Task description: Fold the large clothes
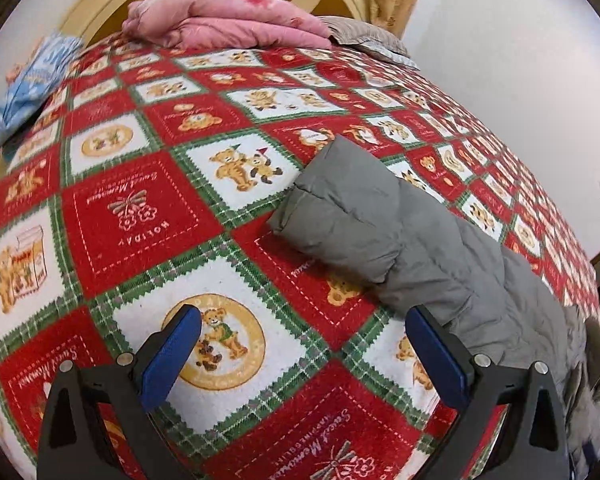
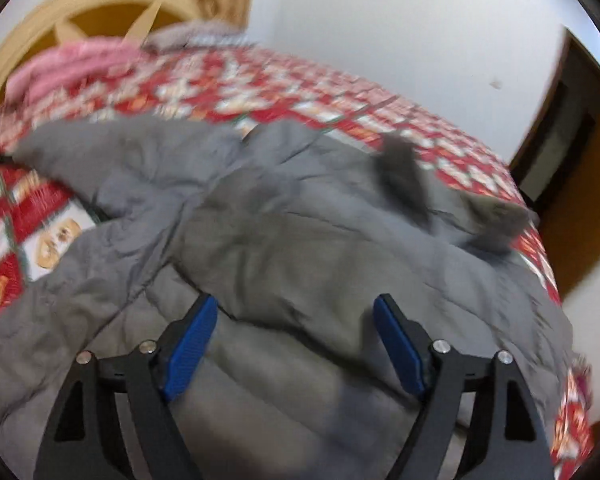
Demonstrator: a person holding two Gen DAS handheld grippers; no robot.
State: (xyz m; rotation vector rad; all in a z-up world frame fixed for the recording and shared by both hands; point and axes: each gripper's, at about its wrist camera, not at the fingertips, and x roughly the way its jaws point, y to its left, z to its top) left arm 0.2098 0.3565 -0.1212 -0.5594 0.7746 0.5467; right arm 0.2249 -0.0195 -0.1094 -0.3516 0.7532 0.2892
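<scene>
The left hand-held gripper [image 1: 303,330] is held spread, nothing between its blue pads, above the bear-patterned bedspread [image 1: 140,216]. The right hand-held gripper [image 2: 295,320] is likewise spread over the grey padded jacket [image 2: 284,232], gripping nothing. The jacket is laid across the bed, 1 sleeve [image 1: 340,208] extended leftward. A pink quilt [image 1: 228,20] is seen at the headboard.

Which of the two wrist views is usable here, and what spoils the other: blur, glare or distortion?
Left wrist view: sharp, evenly lit, no glare; the bedspread print is readable and the grey jacket sleeve crisp, though fisheye bulges the bed. Right wrist view: smeared by motion blur; only the right tool looks sharp, the jacket's folds soft.
</scene>
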